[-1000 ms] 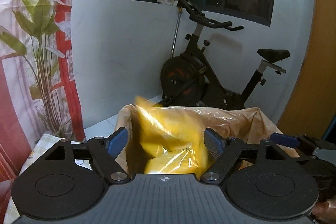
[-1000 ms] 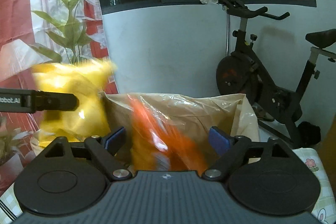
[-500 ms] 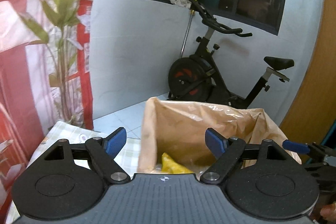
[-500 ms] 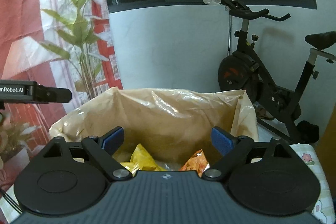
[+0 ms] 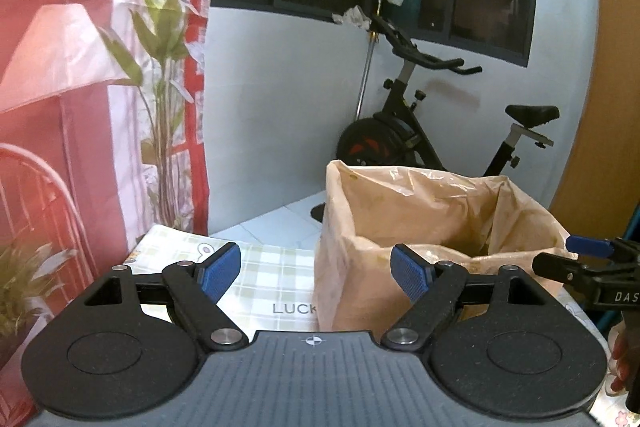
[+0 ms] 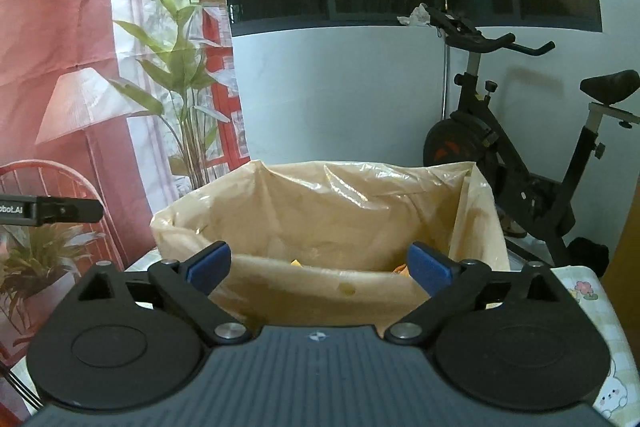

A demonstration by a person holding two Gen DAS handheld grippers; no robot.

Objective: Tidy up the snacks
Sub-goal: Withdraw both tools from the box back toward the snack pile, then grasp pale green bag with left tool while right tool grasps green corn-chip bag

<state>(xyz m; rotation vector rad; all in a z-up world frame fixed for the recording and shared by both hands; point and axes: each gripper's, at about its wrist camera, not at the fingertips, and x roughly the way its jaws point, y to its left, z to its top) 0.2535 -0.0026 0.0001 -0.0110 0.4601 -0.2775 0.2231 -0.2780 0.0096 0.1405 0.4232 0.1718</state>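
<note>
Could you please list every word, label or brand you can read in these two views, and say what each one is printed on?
"LUCK" — grey letters on the pale checked tablecloth, cut off by the tan plastic bag.
"DAS" — white letters on the black right gripper, cut off at the frame edge.
"obot.AI" — white letters on the black left gripper's finger, its start cut off at the edge.
Nothing else legible; the tablecloth's cartoon prints carry no readable words.

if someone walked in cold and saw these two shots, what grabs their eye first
The tan plastic-lined box stands open at the centre of the right wrist view, on a checked tablecloth. The left hand-held gripper and right hand-held gripper frame it, both open and empty. Behind, a black exercise bike stands against the white wall.
</note>
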